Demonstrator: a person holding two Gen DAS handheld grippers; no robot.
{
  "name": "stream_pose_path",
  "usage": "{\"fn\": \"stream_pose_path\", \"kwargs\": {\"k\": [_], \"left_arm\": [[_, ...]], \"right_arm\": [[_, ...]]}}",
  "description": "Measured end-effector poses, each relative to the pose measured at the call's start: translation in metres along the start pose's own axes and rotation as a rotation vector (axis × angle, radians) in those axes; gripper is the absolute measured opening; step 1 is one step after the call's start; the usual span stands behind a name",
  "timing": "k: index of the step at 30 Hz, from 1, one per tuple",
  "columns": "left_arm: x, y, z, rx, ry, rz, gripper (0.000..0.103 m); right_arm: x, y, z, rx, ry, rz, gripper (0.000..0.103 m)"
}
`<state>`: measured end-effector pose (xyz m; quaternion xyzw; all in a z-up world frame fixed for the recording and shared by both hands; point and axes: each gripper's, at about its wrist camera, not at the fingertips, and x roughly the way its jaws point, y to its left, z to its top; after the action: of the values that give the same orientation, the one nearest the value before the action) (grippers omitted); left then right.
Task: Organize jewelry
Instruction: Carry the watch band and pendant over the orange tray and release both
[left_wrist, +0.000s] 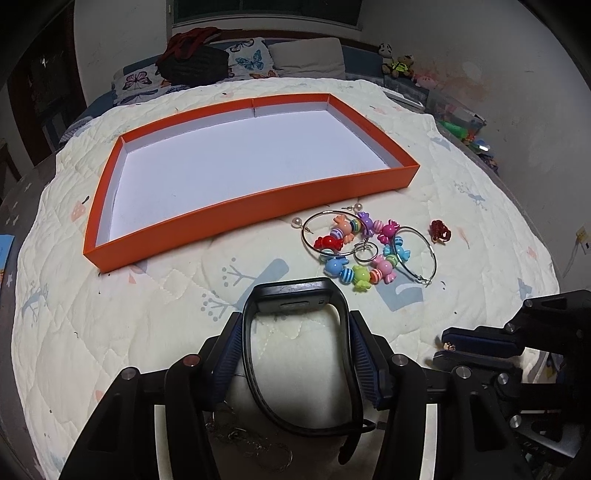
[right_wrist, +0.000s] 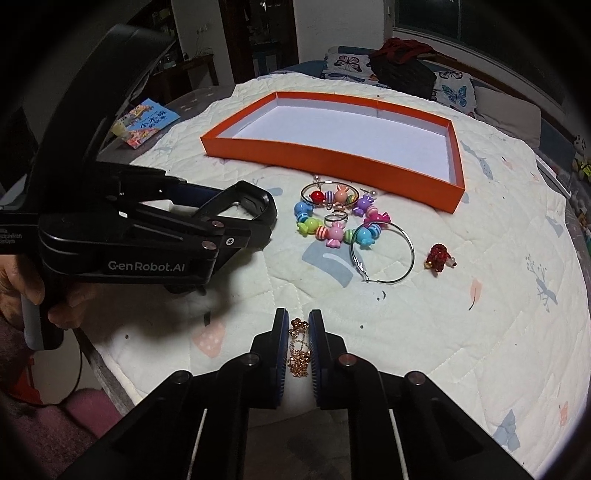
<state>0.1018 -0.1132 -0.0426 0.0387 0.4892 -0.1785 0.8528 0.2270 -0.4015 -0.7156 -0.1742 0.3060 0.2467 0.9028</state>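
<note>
Hiding watch strap (left_wrist: 295, 354) ends, gold chain (right_wrist: 298, 350) pinched

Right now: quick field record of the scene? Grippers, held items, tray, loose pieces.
left gripper: shut on black watch
right gripper: shut on gold chain
orange tray: on the quilt, nothing inside
loose on quilt: candy-bead bracelet, large hoop earring, red beaded piece
quilt: white, printed

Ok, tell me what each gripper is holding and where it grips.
The left gripper clamps the black watch by both sides of its strap loop. The right gripper is shut on the gold chain, pinched along its bunched length.
</note>
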Motion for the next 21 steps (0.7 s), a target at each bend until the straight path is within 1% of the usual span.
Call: {"fn": "stream_pose_path", "kwargs": {"k": [5, 8, 16, 21], "left_arm": [[-0.021, 0.007, 0.006, -0.012, -0.04, -0.005, 0.058], [-0.039, 0.016, 0.016, -0.027, -0.077, -0.012, 0.058], [-0.092, 0.037, 0.06, -0.003, -0.193, 0.041, 0.058], [-0.112, 0.051, 0.092, 0.019, -0.243, 0.092, 0.058]], "right_arm": [[-0.024, -0.003, 0.016, 0.024, -0.067, 0.027, 0.013], [-0.042, -0.008, 0.03, 0.041, -0.117, 0.054, 0.013], [-0.099, -0.025, 0.083, 0.076, -0.281, 0.121, 0.013], [-0.118, -0.035, 0.117, 0.062, -0.358, 0.095, 0.013]]}}
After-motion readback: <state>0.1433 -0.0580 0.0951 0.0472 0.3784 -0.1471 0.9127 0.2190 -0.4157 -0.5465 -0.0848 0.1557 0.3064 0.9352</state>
